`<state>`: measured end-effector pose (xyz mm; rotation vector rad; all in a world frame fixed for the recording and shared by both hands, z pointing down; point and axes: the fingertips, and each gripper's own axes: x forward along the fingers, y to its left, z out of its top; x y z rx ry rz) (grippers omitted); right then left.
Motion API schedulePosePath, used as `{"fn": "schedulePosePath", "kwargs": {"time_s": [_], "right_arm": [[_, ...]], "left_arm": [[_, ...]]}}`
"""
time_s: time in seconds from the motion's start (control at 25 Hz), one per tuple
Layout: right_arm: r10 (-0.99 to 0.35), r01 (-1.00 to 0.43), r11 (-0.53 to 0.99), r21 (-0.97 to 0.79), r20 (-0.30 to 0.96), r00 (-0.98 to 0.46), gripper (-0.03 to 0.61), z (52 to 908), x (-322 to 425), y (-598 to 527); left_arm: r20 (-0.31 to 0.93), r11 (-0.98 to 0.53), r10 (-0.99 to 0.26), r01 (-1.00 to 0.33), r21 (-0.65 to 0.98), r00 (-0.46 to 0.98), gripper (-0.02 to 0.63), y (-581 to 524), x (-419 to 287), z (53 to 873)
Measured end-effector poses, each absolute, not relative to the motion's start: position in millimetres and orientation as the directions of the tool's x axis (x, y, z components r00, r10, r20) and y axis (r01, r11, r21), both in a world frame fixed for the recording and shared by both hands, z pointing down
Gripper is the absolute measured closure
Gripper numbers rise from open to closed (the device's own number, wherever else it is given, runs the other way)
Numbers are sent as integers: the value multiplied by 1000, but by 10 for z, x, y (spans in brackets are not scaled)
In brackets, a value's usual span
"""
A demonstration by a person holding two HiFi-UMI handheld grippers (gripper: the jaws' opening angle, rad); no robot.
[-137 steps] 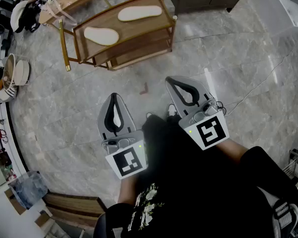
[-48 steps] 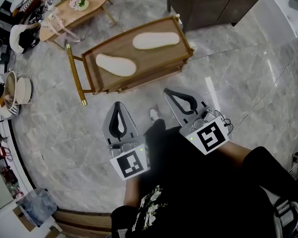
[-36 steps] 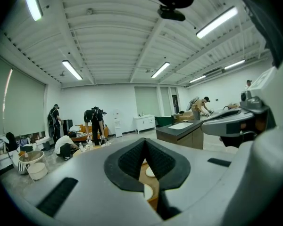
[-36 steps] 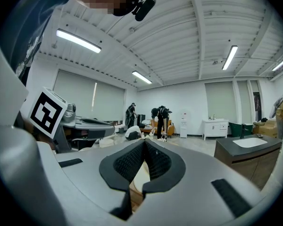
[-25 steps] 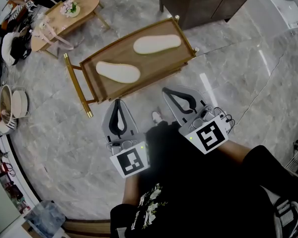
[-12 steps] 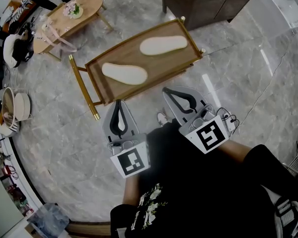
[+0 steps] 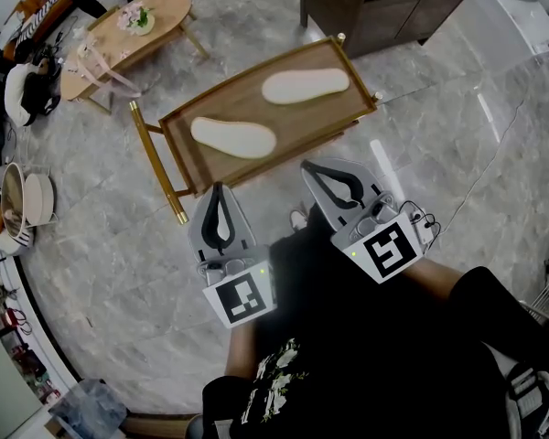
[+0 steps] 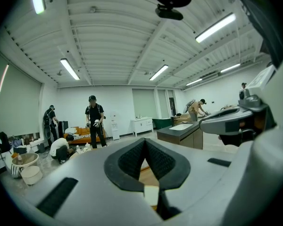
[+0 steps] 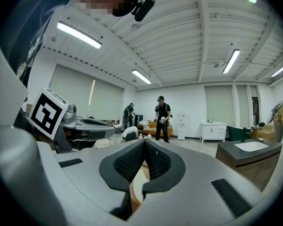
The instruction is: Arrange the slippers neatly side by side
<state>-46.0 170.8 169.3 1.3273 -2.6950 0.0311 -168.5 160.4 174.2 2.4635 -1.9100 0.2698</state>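
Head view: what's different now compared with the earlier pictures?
The person has walked up to the wooden rack, which now sits just ahead of the left gripper and right gripper. Nothing was grasped or released. Both grippers stay shut and empty; the near slipper and far slipper lie apart on top, unmoved.

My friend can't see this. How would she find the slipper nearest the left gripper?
Look for the wooden rack with gold legs on the grey marble floor. Two cream slippers lie on top: pick the left slipper, at the end away from the dark cabinet, not the right slipper.
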Motion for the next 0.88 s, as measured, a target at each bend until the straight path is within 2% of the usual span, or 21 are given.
{"fn": "schedulePosePath", "kwargs": {"time_s": [0.88], "right_arm": [[-773,-786,618,0,181,-608,580,1889,-489,1652]], "left_arm": [[217,-242,-951,-967,-83,220,612,1572,-1728,1974]]}}
